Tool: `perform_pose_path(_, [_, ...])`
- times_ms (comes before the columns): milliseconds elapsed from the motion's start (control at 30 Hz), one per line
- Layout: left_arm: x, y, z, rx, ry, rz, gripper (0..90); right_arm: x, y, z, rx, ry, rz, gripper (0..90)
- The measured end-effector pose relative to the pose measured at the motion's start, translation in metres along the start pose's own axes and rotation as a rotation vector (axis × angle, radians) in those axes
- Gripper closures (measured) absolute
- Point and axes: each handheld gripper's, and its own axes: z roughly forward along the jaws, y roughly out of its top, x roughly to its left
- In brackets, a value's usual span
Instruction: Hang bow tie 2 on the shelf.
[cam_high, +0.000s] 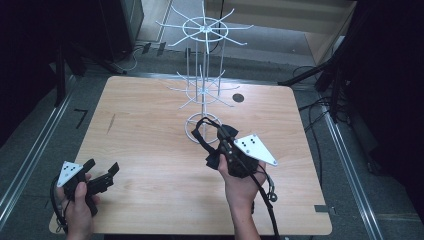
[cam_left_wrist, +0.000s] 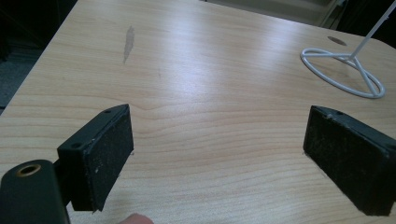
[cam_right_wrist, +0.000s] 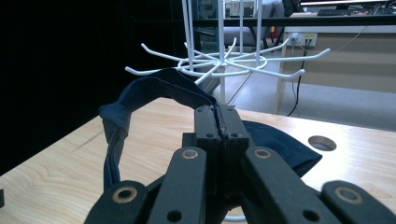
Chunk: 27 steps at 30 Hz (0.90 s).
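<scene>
Right gripper (cam_high: 223, 141) clenched on dark strap (cam_right_wrist: 140, 91), its loop just near of white hook rack (cam_high: 202, 90); left gripper (cam_high: 102, 175) released, far left.

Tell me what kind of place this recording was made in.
Probably a lab or office set up for recording: a lone wooden table ringed by dark stands and floor cables, with a desk and wall sockets behind.
</scene>
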Motion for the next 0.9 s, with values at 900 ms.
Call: perform_pose_path(900, [0.0, 0.0, 0.0, 0.001, 0.0, 0.0, 9.4, -0.007, 0.009, 0.025, 0.013, -0.01, 0.016, 90.0])
